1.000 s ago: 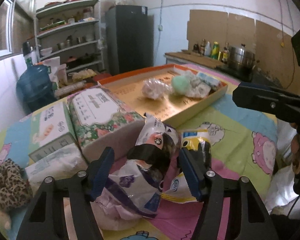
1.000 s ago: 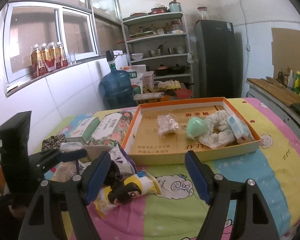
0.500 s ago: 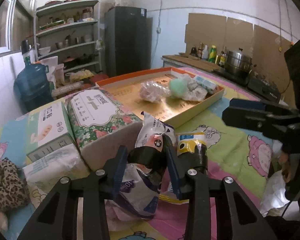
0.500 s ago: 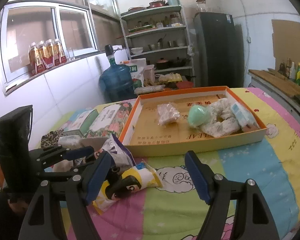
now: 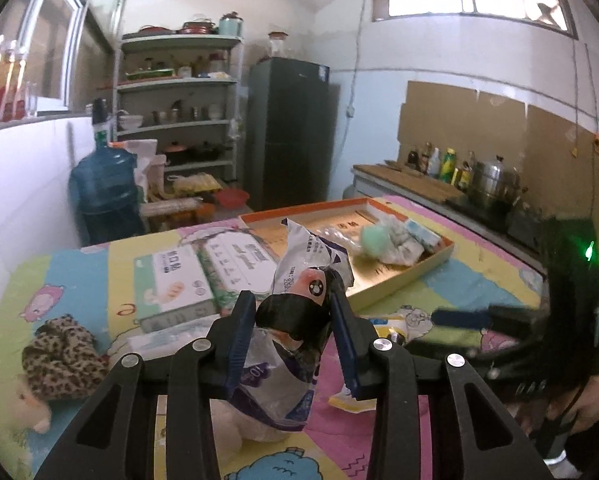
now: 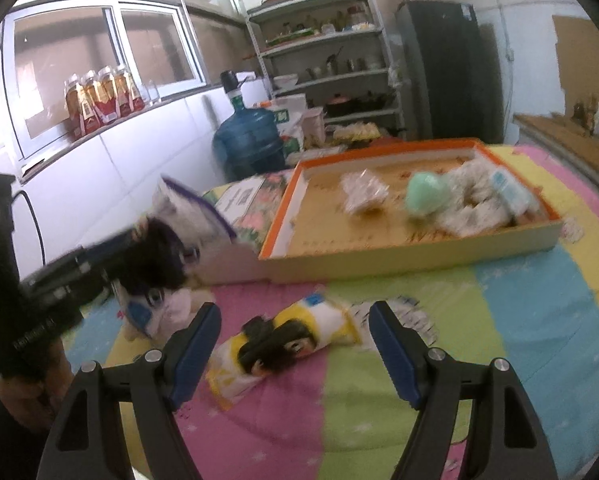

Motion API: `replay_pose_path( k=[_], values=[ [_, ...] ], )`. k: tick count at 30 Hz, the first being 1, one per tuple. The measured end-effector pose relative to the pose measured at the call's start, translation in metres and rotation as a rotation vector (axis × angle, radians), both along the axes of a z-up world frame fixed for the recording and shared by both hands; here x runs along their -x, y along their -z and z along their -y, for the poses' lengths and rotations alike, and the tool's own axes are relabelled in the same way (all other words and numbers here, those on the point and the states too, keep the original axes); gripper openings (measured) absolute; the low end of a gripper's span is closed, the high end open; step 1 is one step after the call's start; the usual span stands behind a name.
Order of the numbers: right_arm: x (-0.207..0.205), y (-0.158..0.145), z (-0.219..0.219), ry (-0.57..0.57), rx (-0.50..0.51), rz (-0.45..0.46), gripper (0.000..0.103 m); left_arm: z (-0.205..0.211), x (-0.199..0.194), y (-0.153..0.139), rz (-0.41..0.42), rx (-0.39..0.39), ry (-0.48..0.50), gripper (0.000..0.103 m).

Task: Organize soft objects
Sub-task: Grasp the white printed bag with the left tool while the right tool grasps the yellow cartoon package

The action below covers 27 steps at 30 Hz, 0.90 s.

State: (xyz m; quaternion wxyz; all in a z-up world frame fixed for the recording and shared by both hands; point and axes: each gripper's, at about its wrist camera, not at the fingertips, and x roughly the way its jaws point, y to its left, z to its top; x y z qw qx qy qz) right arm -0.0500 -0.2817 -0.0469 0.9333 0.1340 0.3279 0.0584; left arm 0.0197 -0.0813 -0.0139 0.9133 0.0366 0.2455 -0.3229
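My left gripper (image 5: 293,314) is shut on a white and purple packet (image 5: 295,280) with a black band and holds it lifted above the table; it also shows in the right wrist view (image 6: 167,240). A yellow packet (image 6: 287,336) lies on the colourful table cover between the fingers of my open, empty right gripper (image 6: 293,340). The orange-rimmed cardboard tray (image 6: 411,248) behind holds a clear bag (image 6: 363,192), a green ball (image 6: 425,196) and white soft items (image 6: 475,204).
Two tissue boxes (image 5: 203,272) lie left of the tray. A leopard-print plush (image 5: 59,356) lies at the left table edge. A blue water jug (image 5: 103,196), shelves and a dark fridge (image 5: 287,132) stand behind the table.
My left gripper closed on the white and purple packet and lifted it off the table. My right gripper moved lower, towards the yellow packet.
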Motion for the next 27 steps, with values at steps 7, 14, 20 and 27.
replay_pose_path(
  k=[7,14,20,27],
  values=[
    [-0.004,0.022,-0.003,0.01,-0.13,-0.085,0.076,-0.019,-0.002,0.0,-0.021,0.053,-0.02,0.04],
    [-0.022,0.036,0.007,0.079,-0.325,-0.124,0.076,-0.028,-0.001,0.001,-0.019,0.068,-0.036,0.04],
    [-0.034,0.034,-0.011,0.097,-0.226,-0.136,0.077,-0.034,-0.003,0.007,-0.041,0.076,-0.042,0.04],
    [-0.037,0.032,-0.024,0.085,-0.115,-0.135,0.051,-0.03,-0.005,0.014,-0.068,0.079,-0.043,0.04]
  ],
)
